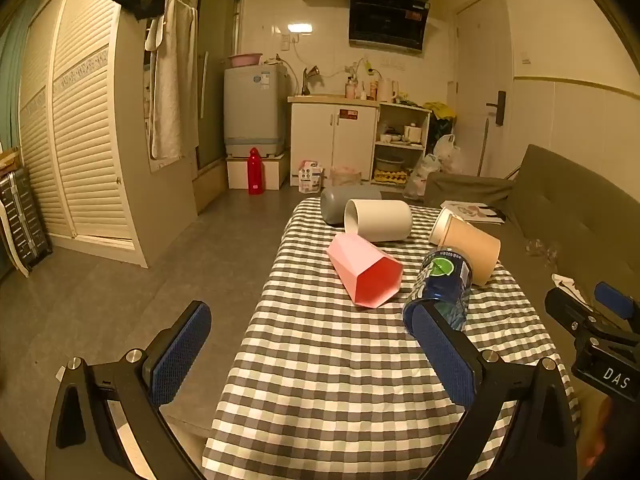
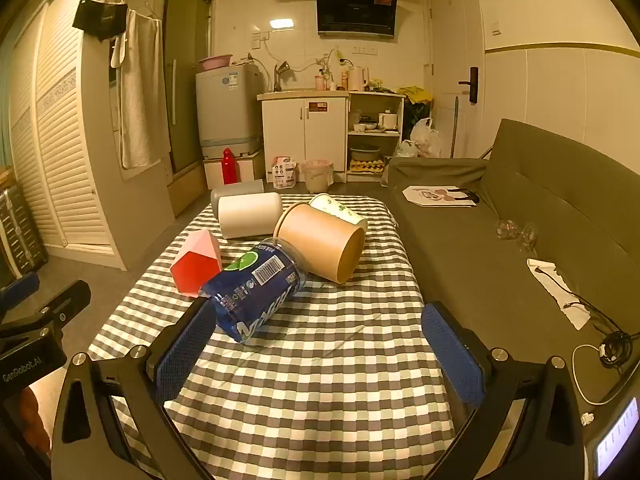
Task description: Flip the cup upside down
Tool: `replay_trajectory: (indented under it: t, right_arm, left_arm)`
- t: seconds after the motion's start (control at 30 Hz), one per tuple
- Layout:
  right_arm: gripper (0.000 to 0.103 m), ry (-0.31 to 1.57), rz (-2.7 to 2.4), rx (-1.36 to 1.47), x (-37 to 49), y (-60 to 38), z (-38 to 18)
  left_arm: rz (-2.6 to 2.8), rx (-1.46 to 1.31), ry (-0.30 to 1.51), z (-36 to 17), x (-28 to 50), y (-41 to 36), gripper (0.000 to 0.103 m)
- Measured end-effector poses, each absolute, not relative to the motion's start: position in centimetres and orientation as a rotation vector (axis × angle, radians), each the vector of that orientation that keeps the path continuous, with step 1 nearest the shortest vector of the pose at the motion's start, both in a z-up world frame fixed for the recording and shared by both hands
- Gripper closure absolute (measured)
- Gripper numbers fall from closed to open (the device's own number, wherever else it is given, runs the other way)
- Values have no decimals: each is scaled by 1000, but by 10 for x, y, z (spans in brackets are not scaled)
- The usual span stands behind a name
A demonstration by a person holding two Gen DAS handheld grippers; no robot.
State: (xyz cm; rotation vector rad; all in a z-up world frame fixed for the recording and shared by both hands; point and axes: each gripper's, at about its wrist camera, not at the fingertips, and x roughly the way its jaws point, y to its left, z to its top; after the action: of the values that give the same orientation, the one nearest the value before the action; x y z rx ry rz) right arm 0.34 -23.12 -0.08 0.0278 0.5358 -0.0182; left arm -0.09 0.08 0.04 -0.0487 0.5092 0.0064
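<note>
Several cups lie on their sides on a checked table (image 1: 320, 360): a grey cup (image 1: 334, 202), a white cup (image 1: 380, 220), a pink faceted cup (image 1: 364, 276), a tan paper cup (image 1: 468, 246) and a clear cup with a blue label (image 1: 440, 284). The right wrist view shows them too: the blue-label cup (image 2: 256, 292), the tan cup (image 2: 320, 242), the pink cup (image 2: 196, 262), the white cup (image 2: 250, 214). My left gripper (image 1: 316, 356) is open and empty before the cups. My right gripper (image 2: 320, 356) is open and empty, its left finger beside the blue-label cup.
A green sofa (image 2: 520, 220) runs along the table's right side, with papers and a cable on it. Bare floor (image 1: 120, 300) lies left of the table. Kitchen cabinets (image 1: 332, 136) and a washing machine (image 1: 254, 108) stand at the back.
</note>
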Motion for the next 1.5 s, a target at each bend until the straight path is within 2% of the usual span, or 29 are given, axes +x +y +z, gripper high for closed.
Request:
replay_trajectory:
  t: [1.5]
  right_arm:
    - [0, 540, -18, 31, 3, -232, -2]
  left_arm:
    - [9, -32, 509, 1, -3, -4, 0]
